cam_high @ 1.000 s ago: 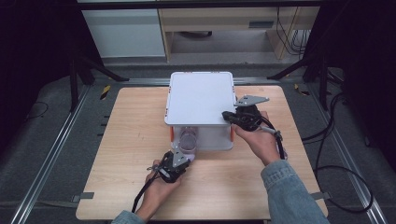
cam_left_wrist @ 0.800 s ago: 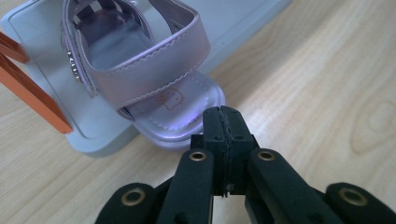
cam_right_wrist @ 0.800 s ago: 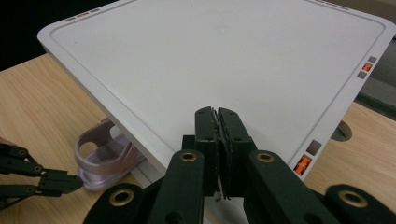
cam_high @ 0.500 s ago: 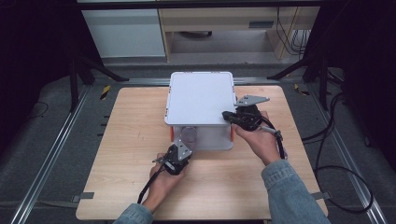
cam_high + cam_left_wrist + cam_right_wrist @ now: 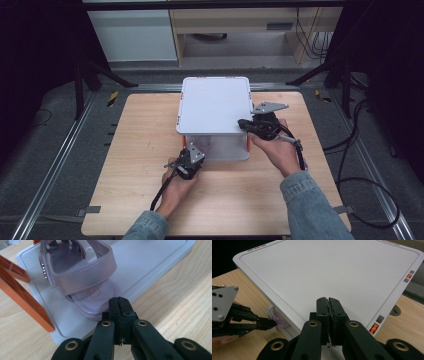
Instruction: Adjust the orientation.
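A pale pink sandal (image 5: 85,282) lies on the lower white tray (image 5: 150,262) of a small two-level rack, its toe pointing at me. My left gripper (image 5: 119,300) is shut with nothing between its jaws, and its tips sit right at the sandal's toe edge. In the high view the left gripper (image 5: 192,152) is at the rack's front left corner. My right gripper (image 5: 242,123) is shut too, with its tips resting on the right front edge of the white top panel (image 5: 332,270). Under that panel the sandal (image 5: 277,318) peeks out.
The rack (image 5: 215,102) stands in the middle of a wooden table (image 5: 140,150) on orange corner struts (image 5: 22,297). Bare wood lies left, right and in front of it. Dark floor, rails and cables surround the table.
My left gripper has moved forward to the rack's front, and the sandal has slid farther in under the top panel. The right gripper has stayed on the panel's edge.
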A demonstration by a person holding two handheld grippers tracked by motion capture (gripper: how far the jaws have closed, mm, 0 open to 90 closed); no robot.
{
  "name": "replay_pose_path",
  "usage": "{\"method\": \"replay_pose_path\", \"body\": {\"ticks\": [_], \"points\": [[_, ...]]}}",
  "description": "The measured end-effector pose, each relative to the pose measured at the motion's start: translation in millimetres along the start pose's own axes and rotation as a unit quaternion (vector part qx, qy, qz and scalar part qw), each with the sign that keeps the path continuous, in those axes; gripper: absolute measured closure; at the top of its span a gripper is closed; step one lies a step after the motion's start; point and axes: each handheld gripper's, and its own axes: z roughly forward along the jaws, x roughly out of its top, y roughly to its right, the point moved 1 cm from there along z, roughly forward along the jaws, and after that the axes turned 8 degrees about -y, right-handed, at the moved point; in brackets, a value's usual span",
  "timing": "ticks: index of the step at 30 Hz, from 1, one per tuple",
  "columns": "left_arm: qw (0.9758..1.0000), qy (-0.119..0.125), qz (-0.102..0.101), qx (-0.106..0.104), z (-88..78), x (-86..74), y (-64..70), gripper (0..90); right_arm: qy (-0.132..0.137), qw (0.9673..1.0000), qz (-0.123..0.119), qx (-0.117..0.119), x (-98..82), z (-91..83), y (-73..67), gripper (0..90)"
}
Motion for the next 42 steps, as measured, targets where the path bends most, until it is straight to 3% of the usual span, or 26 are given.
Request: {"method": "replay_pose_path", "body": {"ticks": [4, 8, 16, 21, 24, 26, 27, 31, 33, 34, 37, 39, 40, 41, 42], "points": [[1.0, -0.004, 0.006, 0.005, 2.9, 3.2, -0.8, 89.5, -0.001, 1.0, 0.0, 0.0, 0.2, 0.0, 0.0, 87.8], [0.9999, -0.007, -0.005, 0.007, 6.8, 2.3, -6.3, 89.5, -0.001, 1.0, 0.0, 0.001, 0.1, -0.1, 0.2, 87.8], [0.9999, -0.002, -0.009, 0.007, 4.7, 2.8, -6.9, 89.0, -0.002, 1.0, 0.0, 0.002, 0.5, -0.1, 0.4, 87.0], [0.9998, 0.007, -0.017, -0.003, -9.1, 1.9, -7.9, 83.0, 0.002, 0.9999, 0.001, -0.012, 1.0, 0.3, 2.2, 71.1], [0.9998, -0.002, -0.018, -0.006, -19.7, -4.1, -11.3, 71.8, 0.027, 0.9989, 0.027, -0.029, 0.3, -7.1, 9.2, 55.1], [0.9995, 0.004, -0.031, -0.009, -29.8, -10.5, -16.1, 68.7, 0.031, 0.9985, 0.032, -0.033, -0.2, -10.2, 11.1, 52.1], [0.9994, 0.004, -0.033, -0.012, -33.4, -12.8, -18.0, 61.0, 0.037, 0.9975, 0.04, -0.044, -2.5, -17.8, 14.9, 45.3], [0.998, 0.0, -0.06, -0.019, -50.3, -34.0, -31.3, 42.6, 0.045, 0.9952, 0.053, -0.068, -10.1, -34.9, 22.1, 35.9], [0.9974, 0.002, -0.069, -0.019, -51.4, -37.6, -34.3, 35.7, 0.045, 0.9944, 0.058, -0.076, -13.7, -40.4, 24.0, 34.4], [0.9968, -0.001, -0.079, -0.011, -52.6, -44.9, -43.3, 31.3, 0.045, 0.9935, 0.061, -0.086, -20.5, -49.2, 26.4, 32.2], [0.9964, 0.002, -0.085, -0.002, -54.4, -48.6, -51.6, 22.3, 0.048, 0.9919, 0.067, -0.096, -33.2, -63.3, 29.2, 28.5], [0.995, 0.005, -0.1, 0.009, -56.5, -53.1, -62.1, 18.6, 0.05, 0.9914, 0.07, -0.098, -40.9, -69.7, 30.5, 28.3], [0.9949, 0.005, -0.099, 0.02, -56.7, -57.3, -69.0, 13.2, 0.049, 0.9906, 0.078, -0.101, -54.5, -77.7, 32.8, 32.5], [0.9949, 0.005, -0.099, 0.02, -56.7, -57.3, -69.0, 11.2, 0.049, 0.9906, 0.078, -0.101, -54.5, -77.7, 32.8, 32.5], [0.9948, 0.001, -0.097, 0.032, -55.8, -61.0, -74.6, 10.5, 0.04, 0.9909, 0.081, -0.099, -68.6, -82.2, 34.7, 38.7]]}}
